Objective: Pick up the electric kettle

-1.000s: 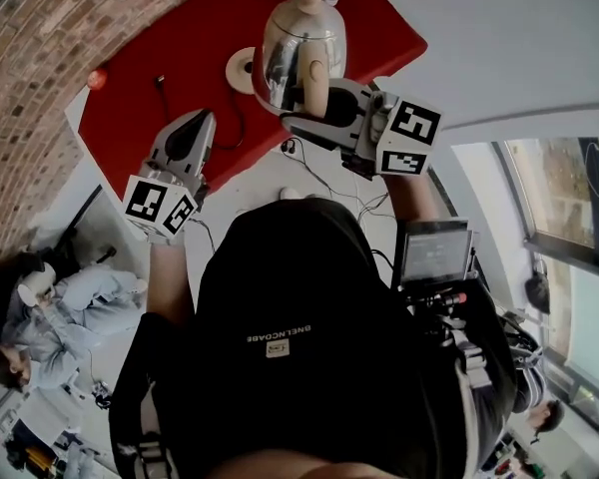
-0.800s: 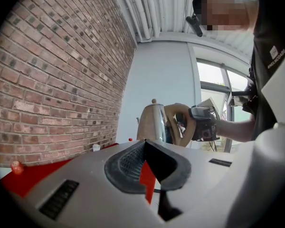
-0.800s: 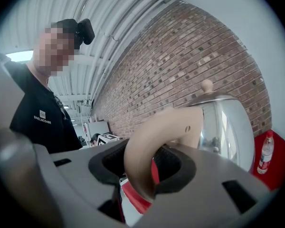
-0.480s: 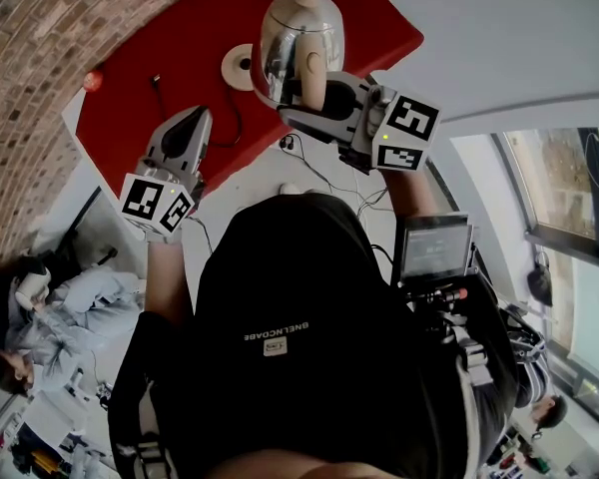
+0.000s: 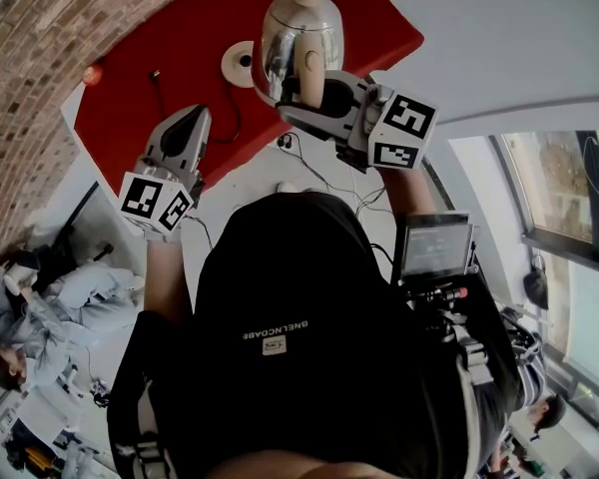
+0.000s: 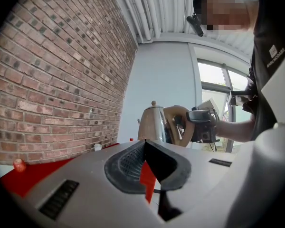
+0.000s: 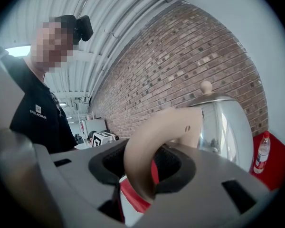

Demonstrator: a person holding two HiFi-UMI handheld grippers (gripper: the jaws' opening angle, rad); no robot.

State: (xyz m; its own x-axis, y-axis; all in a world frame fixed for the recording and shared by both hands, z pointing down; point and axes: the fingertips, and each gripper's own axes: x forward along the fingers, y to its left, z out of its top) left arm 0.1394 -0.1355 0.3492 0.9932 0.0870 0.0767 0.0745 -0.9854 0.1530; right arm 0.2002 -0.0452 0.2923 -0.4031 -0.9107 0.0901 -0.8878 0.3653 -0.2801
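Background: brick wall [image 5: 40, 58] on the left, red table [image 5: 150, 108] at the far side.
Right hand-held gripper [image 7: 142, 175]: clamped on the beige handle [image 7: 180, 122] of the electric kettle [image 5: 298, 33].
Left hand-held gripper [image 6: 145, 167]: tips together, nothing between them, well apart from the kettle.
Kettle place: over the table, just right of its round base [image 5: 242, 65].
Progress: grasp done; kettle seems off the base, so little remains.
Hidden: kettle bottom is covered, so its gap to the table is unsure.

Glossy metal kettle [image 5: 298, 36], rough brick wall [image 5: 30, 48]
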